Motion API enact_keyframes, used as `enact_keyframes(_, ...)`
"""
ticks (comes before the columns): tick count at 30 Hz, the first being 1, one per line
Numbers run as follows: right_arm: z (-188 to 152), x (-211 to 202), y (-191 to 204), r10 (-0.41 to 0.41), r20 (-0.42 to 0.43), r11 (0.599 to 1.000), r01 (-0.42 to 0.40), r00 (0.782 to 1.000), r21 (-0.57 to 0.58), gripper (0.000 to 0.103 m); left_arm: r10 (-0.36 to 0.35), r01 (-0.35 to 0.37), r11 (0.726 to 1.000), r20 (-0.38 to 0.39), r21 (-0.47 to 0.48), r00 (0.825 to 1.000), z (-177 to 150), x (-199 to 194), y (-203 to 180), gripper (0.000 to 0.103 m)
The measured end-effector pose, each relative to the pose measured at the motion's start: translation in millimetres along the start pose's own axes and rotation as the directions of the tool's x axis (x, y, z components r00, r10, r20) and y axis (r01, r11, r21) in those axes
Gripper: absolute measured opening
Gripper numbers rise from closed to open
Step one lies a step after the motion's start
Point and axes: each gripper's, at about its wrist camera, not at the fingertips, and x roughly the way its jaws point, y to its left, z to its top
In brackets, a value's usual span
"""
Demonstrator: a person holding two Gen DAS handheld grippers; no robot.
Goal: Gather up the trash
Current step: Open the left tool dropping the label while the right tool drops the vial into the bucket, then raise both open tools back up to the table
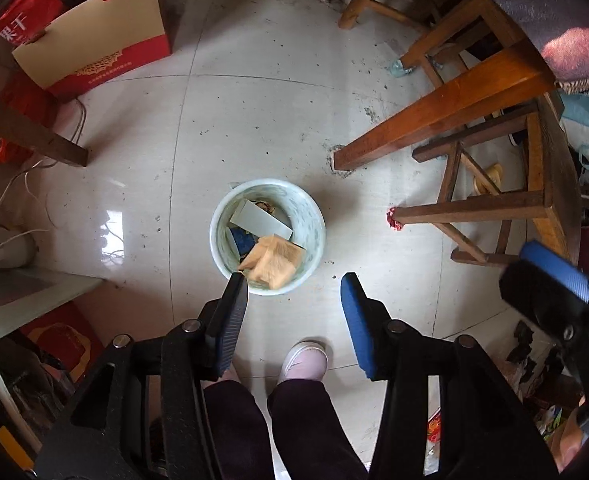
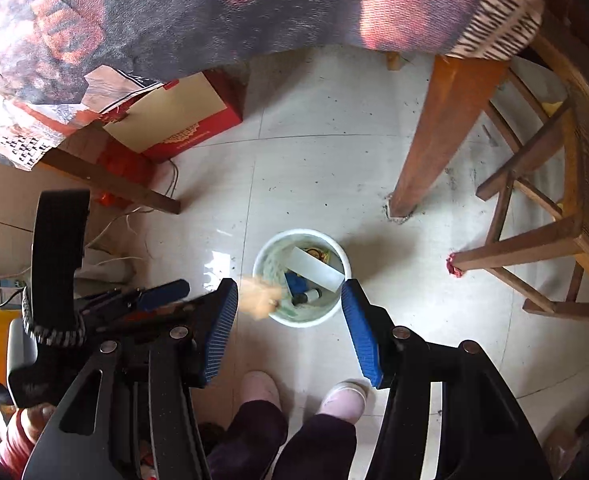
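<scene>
A pale green trash bin (image 1: 314,216) stands on the tiled floor and shows in the right wrist view (image 2: 336,250) too. Inside lie a white flat piece (image 1: 260,220), a blue item (image 1: 243,239) and a tan crumpled paper (image 1: 272,262). In the right wrist view the tan paper (image 2: 260,296) is blurred at the bin's left rim, in mid-air. My left gripper (image 1: 294,280) is open and empty above the bin's near rim. My right gripper (image 2: 290,288) is open and empty above the bin; it also shows in the left wrist view (image 1: 550,276).
A wooden table leg (image 1: 434,112) and a wooden stool (image 1: 514,208) stand right of the bin. A red and cream box (image 1: 94,48) stands at the back left. White cables (image 1: 22,208) run along the left. The person's feet (image 1: 304,360) stand near the bin.
</scene>
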Motion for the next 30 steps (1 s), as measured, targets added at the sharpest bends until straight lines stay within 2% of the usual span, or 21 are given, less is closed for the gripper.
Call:
enact_keyframes(7, 5, -28, 6, -0.008, 0.020, 1.000, 0.008, 1.000, 0.003, 0.050, 0.032, -0.033, 0.998, 0.017, 0.051, 0.999, -5, -36, -8, 0.048)
enact_keyframes(13, 14, -73, 21, -0.005, 0.057, 1.000, 0.005, 0.998, -0.001, 0.050, 0.047, -0.051, 0.996, 0.051, 0.079, 0.998, -12, -103, -19, 0.047)
enact_keyframes(22, 23, -183, 63, 0.005, 0.150, 1.000, -0.004, 0.989, -0.006, 0.050, 0.051, -0.074, 0.989, 0.175, 0.128, 0.983, -13, -248, -39, 0.047)
enact_keyframes(26, 19, -234, 82, 0.014, 0.202, 1.000, -0.013, 0.979, -0.004, 0.050, 0.041, -0.077, 0.989, 0.259, 0.128, 0.965, -20, -323, -46, 0.047)
enact_keyframes(30, 14, -280, 99, 0.006, 0.257, 1.000, -0.003, 0.966, -0.011, 0.050, 0.006, -0.049, 0.991, 0.323, 0.127, 0.947, -29, -382, -48, 0.050)
